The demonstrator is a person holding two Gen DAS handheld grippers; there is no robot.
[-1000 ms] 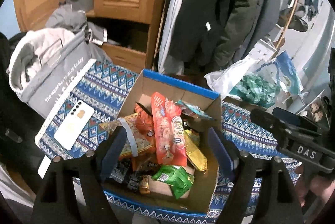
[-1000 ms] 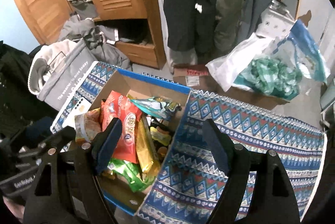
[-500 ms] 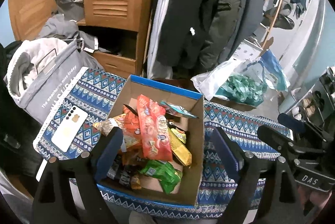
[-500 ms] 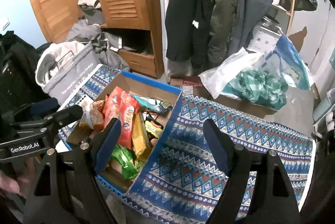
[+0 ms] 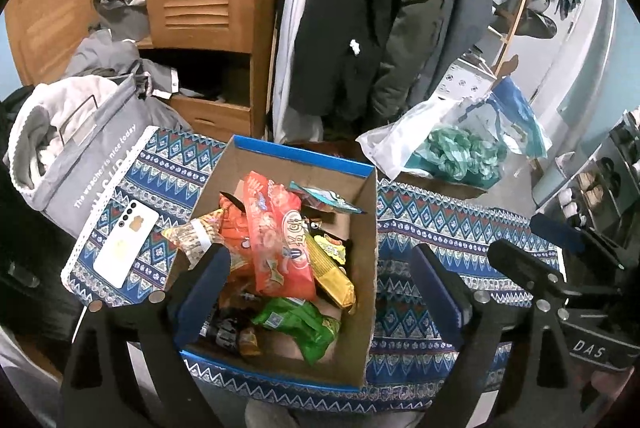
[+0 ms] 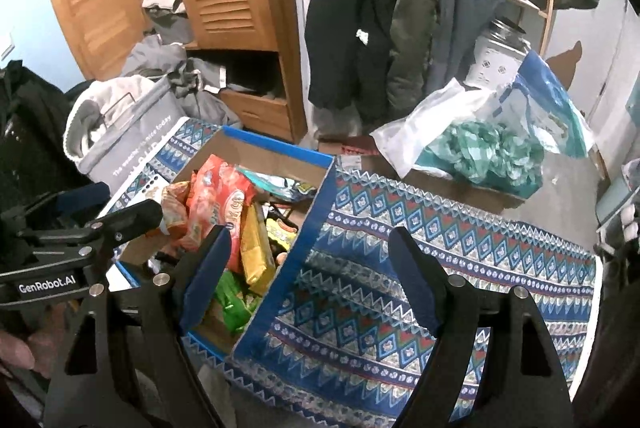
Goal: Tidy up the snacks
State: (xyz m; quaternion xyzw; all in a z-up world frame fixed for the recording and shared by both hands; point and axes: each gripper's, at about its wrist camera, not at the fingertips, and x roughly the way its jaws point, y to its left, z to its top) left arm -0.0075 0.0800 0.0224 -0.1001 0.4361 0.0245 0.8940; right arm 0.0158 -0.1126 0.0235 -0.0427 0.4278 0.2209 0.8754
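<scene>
Snack packets are lying heaped in the open brown cardboard box with blue rim point(image 5: 362, 260), which is sitting on the left part of the blue patterned tablecloth point(image 6: 420, 268). A long red-orange packet point(image 5: 276, 240) is resting on top, a yellow one point(image 5: 332, 274) beside it and a green one point(image 5: 298, 322) at the near end. The left gripper point(image 5: 320, 292) is hovering above the box, jaws spread wide and holding nothing; the right gripper point(image 6: 308, 276) is likewise gaping empty over the box's right wall. Whether sorting is starting or finishing cannot be judged. Any pick is best made on a topmost packet, by its edge.
</scene>
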